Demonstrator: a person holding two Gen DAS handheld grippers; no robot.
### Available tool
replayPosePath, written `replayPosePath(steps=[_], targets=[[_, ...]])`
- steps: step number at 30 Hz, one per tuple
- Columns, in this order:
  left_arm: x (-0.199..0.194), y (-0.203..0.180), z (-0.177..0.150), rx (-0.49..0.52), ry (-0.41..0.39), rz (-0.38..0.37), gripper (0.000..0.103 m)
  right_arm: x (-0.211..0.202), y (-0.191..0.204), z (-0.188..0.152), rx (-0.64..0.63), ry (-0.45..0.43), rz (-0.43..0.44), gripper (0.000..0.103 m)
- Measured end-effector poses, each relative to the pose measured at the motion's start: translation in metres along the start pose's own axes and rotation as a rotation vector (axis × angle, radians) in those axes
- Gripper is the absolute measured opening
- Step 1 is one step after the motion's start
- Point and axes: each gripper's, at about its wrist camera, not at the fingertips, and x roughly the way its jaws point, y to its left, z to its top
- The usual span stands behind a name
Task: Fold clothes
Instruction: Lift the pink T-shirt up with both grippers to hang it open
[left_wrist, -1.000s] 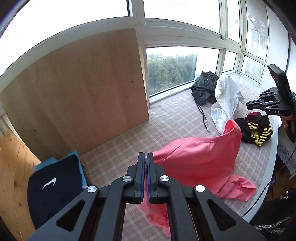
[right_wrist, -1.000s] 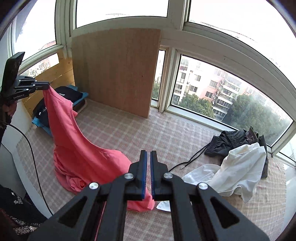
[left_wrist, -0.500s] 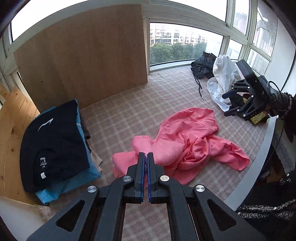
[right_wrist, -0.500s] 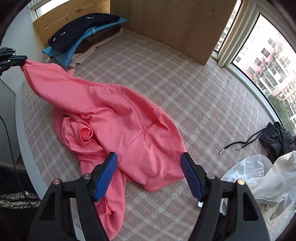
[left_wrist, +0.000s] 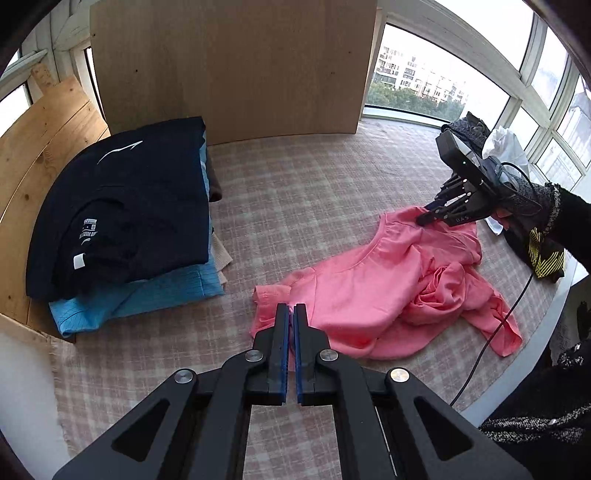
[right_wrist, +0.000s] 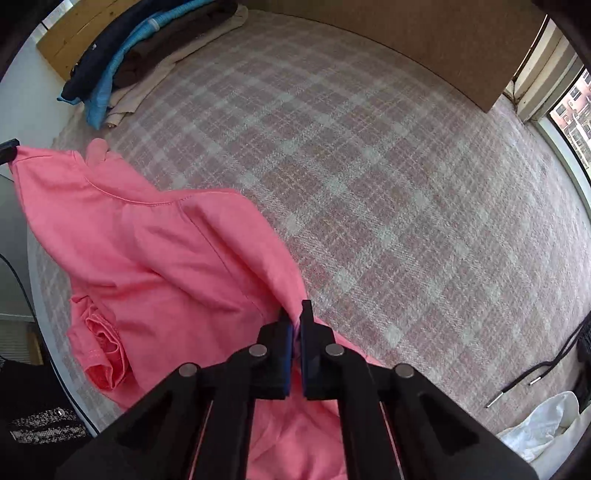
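The left gripper (left_wrist: 290, 314) points low over the checked worktop (left_wrist: 295, 206) from the bottom centre of its frame, jaws clamped on an edge of the pink garment (left_wrist: 384, 291). The right gripper (right_wrist: 295, 317), reaching in from the right edge of the left wrist view with a black-sleeved arm behind it, has its jaws pinched on a fold of the same garment. Half a second ago those right jaws stood wide open above the cloth; now they are closed on it. The garment lies crumpled at centre right, partly stretched between the two grips. A stack of folded clothes (left_wrist: 122, 221) sits at the left.
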Motion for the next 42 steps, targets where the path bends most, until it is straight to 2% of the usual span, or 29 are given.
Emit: replayPosePath(steps=[3, 5, 9, 11, 13, 17, 19, 22, 26, 31, 36, 39, 42], targets=[[0.005, 0.002, 0.006, -0.001, 0.003, 0.040, 0.002, -0.065, 0.004, -0.013, 0.031, -0.143, -0.046, 0.003], [-0.008, -0.004, 0.017, 0.032, -0.042, 0.066, 0.002, -0.120, 0.005, -0.023, 0.064, -0.260, -0.057, 0.003], [-0.045, -0.013, 0.047, 0.082, -0.148, 0.076, 0.002, -0.224, 0.018, -0.038, 0.077, -0.445, -0.209, 0.002], [-0.067, -0.016, 0.064, 0.113, -0.192, 0.114, 0.002, -0.281, 0.029, -0.038, 0.057, -0.533, -0.292, 0.002], [-0.099, -0.019, 0.086, 0.146, -0.264, 0.166, 0.002, -0.339, 0.045, -0.039, 0.041, -0.621, -0.363, 0.002], [-0.196, -0.030, 0.123, 0.170, -0.482, 0.218, 0.002, -0.445, 0.093, -0.060, 0.006, -0.791, -0.491, 0.002], [-0.248, -0.041, 0.129, 0.196, -0.584, 0.212, 0.002, -0.489, 0.119, -0.077, -0.008, -0.859, -0.535, 0.002], [-0.311, -0.055, 0.135, 0.230, -0.694, 0.259, 0.002, -0.540, 0.155, -0.101, -0.027, -0.942, -0.590, 0.002], [-0.359, -0.069, 0.130, 0.263, -0.769, 0.289, 0.002, -0.576, 0.185, -0.131, -0.025, -1.001, -0.611, 0.002], [-0.417, -0.086, 0.124, 0.304, -0.859, 0.326, 0.002, -0.586, 0.204, -0.144, -0.032, -1.006, -0.622, 0.002], [-0.414, -0.086, 0.138, 0.317, -0.840, 0.352, 0.002, -0.577, 0.189, -0.132, -0.022, -0.986, -0.638, 0.002], [-0.402, -0.085, 0.152, 0.320, -0.815, 0.353, 0.002, -0.561, 0.153, -0.118, 0.022, -0.939, -0.612, 0.002], [-0.365, -0.082, 0.174, 0.321, -0.749, 0.339, 0.002, -0.523, 0.107, -0.096, 0.069, -0.861, -0.556, 0.002]])
